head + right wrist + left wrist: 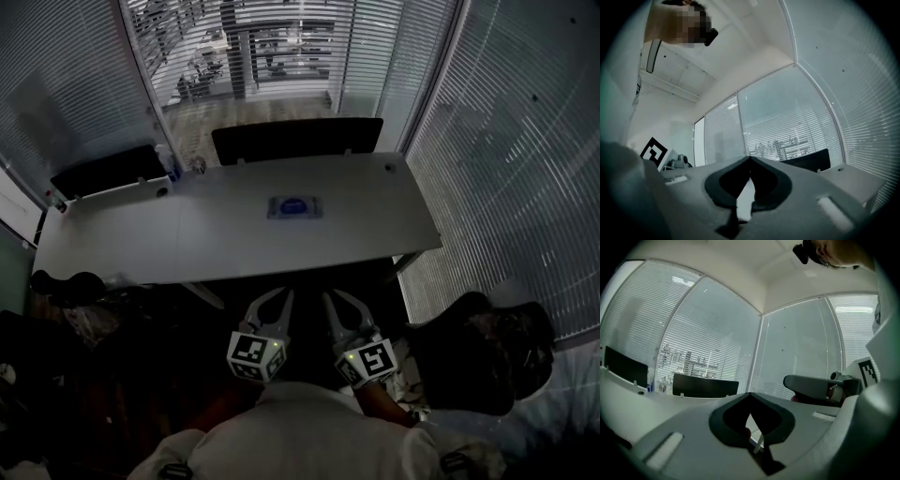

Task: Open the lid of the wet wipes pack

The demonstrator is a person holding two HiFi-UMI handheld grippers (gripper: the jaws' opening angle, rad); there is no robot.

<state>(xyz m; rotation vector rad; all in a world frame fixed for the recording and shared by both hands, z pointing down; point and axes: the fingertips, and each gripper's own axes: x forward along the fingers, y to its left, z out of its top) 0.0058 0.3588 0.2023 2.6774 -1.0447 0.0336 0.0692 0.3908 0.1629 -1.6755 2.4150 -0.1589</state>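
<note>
- Wipes pack lies flat on the white desk, about midway along it and nearer the far edge than the near one. Nothing touches it.
- Lid shows only as a blue oval patch on the top face of the wipes pack. It looks flat, but the head view is too small to show more, and what is inside the pack cannot be seen.
- Small bottle stands near the desk's far left corner, well apart from the pack. What it holds cannot be made out.
- Left gripper is held low, short of the desk's near edge, and points toward the desk. In the left gripper view its jaws meet at the tips, with nothing between them.
- Right gripper hangs just beside the left one, also short of the near edge. Its jaws are fully together in the right gripper view and it is empty.
- Black chair back stands beyond the desk's far edge, opposite the pack.
- Slatted blinds cover the glass walls round the desk.
</note>
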